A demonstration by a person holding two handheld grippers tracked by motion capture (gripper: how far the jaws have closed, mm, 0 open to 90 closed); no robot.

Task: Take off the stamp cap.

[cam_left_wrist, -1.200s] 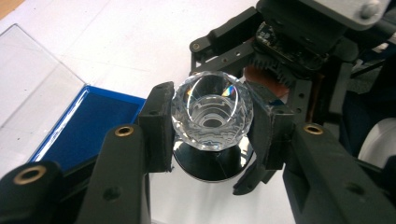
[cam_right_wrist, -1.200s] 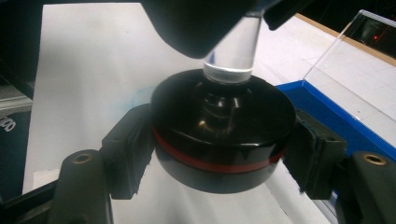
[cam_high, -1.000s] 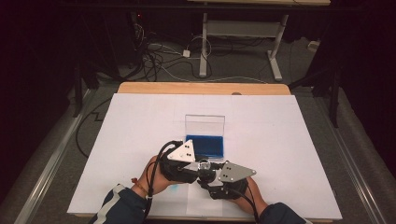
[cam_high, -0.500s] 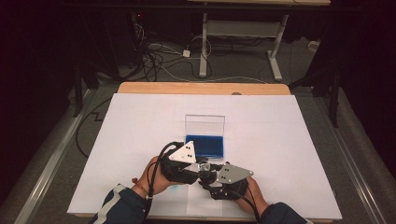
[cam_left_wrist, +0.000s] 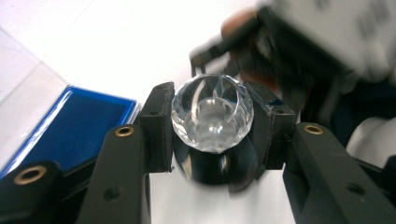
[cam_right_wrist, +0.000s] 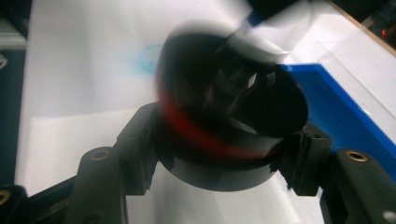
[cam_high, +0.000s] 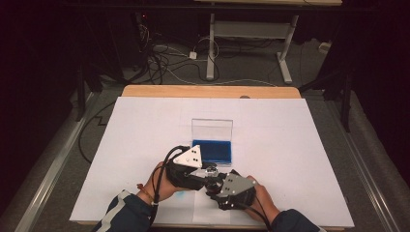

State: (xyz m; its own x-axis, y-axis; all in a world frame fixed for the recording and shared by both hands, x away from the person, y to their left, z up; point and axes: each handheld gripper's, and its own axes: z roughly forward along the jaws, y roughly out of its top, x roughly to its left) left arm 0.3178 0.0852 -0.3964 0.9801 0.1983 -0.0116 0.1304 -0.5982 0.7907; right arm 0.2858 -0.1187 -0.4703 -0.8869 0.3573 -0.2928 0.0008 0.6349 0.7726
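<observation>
Lens [cam_left_wrist: 212,114], faceted and clear, sits clamped between the left gripper's [cam_left_wrist: 212,126] 2 jaws. Right gripper [cam_right_wrist: 224,154] clasps its black, red-ringed barrel [cam_right_wrist: 219,135], seen up close in the right gripper view; the high view adds the open blue case [cam_high: 212,150].

Clear faceted glass, glossy black plastic, matt white paper.
Cut-crystal look on the knob [cam_left_wrist: 212,113], transparent and sparkling; smooth shiny black on the round cap [cam_right_wrist: 233,126] with a red band; matt black plastic with brass-coloured inserts on the left gripper [cam_left_wrist: 212,140] and right gripper [cam_right_wrist: 219,158]; velvety blue lining and clear plastic lid on the case [cam_high: 212,140]; bare wood at the table [cam_high: 208,91] edge.
</observation>
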